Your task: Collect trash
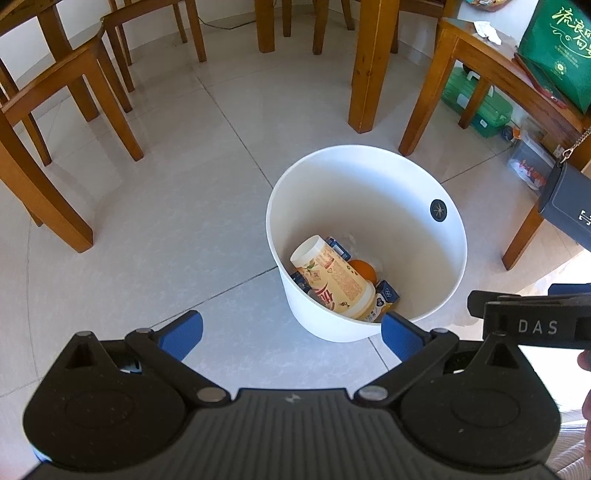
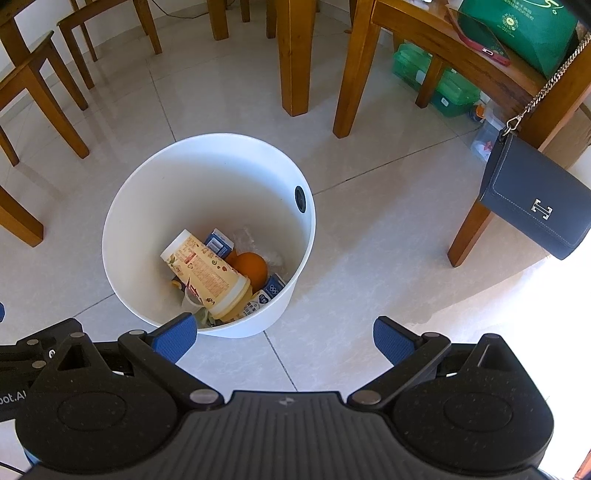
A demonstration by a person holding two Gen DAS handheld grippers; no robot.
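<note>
Both claws hang over the tiled floor (image 1: 229, 206), each spread wide and holding nothing: the left claw (image 1: 291, 332) shows its blue pads far apart, and so does the right claw (image 2: 284, 338).

Just beyond the fingertips stands a white bin (image 2: 122, 229), round and open-topped, upright on the floor, with a small dark round mark on its inner wall. The trash lies at its bottom. A cream cup (image 2: 205, 267) with red and orange print lies on its side, base toward the far left. Beside it sits an orange (image 2: 251, 267). Blue and white cartons (image 2: 273, 286) are wedged around them.

From the left view the bin (image 1: 406, 192) sits ahead and to the right, its near wall hiding part of the contents; the cup (image 1: 332, 277) and orange (image 1: 364, 271) show. The right claw's body, marked DAS, enters at the right edge there.

The right view looks more steeply in and also shows crumpled clear plastic (image 2: 245, 238) behind the orange.

Wooden chair legs (image 2: 291, 55) ring the floor. A dark purse (image 2: 535, 206) hangs on a chain at right, near a green bag (image 2: 524, 29).
</note>
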